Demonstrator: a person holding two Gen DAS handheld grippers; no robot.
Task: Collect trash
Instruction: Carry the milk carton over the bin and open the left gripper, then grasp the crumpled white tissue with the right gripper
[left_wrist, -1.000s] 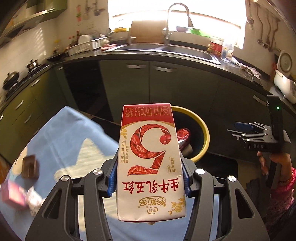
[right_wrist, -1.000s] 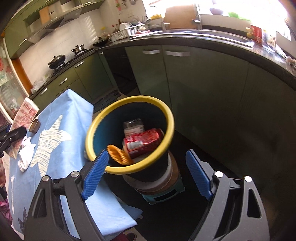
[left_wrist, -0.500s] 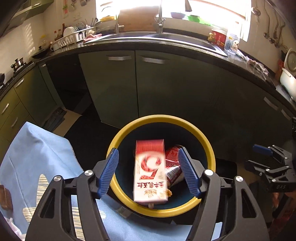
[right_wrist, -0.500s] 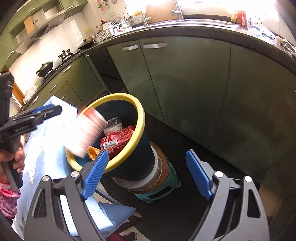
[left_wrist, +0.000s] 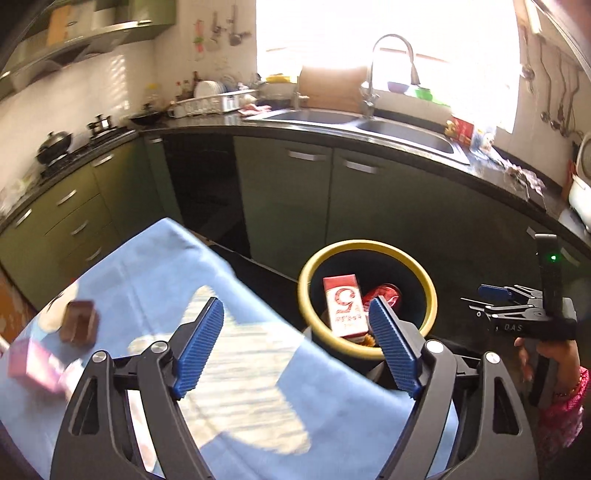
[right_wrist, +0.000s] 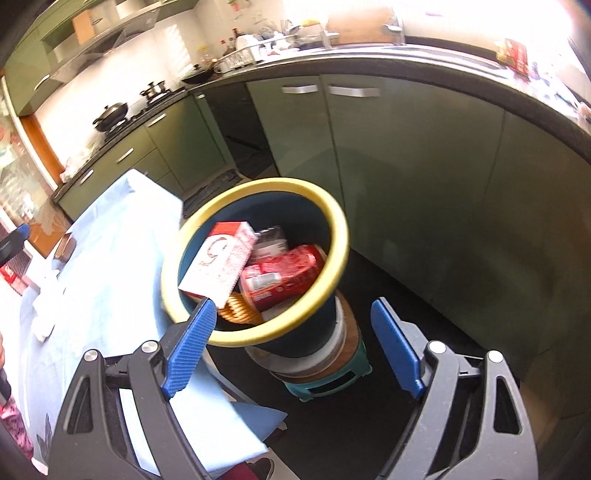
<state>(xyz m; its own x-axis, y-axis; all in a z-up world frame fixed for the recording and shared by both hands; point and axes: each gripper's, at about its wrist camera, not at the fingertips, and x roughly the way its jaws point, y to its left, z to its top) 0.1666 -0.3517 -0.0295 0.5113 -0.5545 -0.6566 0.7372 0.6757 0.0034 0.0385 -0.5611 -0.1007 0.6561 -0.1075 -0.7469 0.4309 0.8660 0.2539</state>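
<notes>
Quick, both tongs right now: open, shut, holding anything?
Left tongs: open, jaws have just been opening, nothing between them; the milk carton lies in the bin.
Right tongs: open, empty.

I'm standing in a home kitchen: green cabinet doors (left_wrist: 284, 192) run under a dark curved countertop (right_wrist: 443, 70), and a steel double sink (left_wrist: 354, 122) with a tall arched faucet (left_wrist: 391, 66) sits below a bright window. Off to my left there's a gas stove with a black wok (left_wrist: 53, 142) on it, a dish rack (left_wrist: 214, 101) full of plates, and ladles hanging on the wall (left_wrist: 554, 92). A table under a light blue cloth (left_wrist: 155, 273) stands before me.
</notes>
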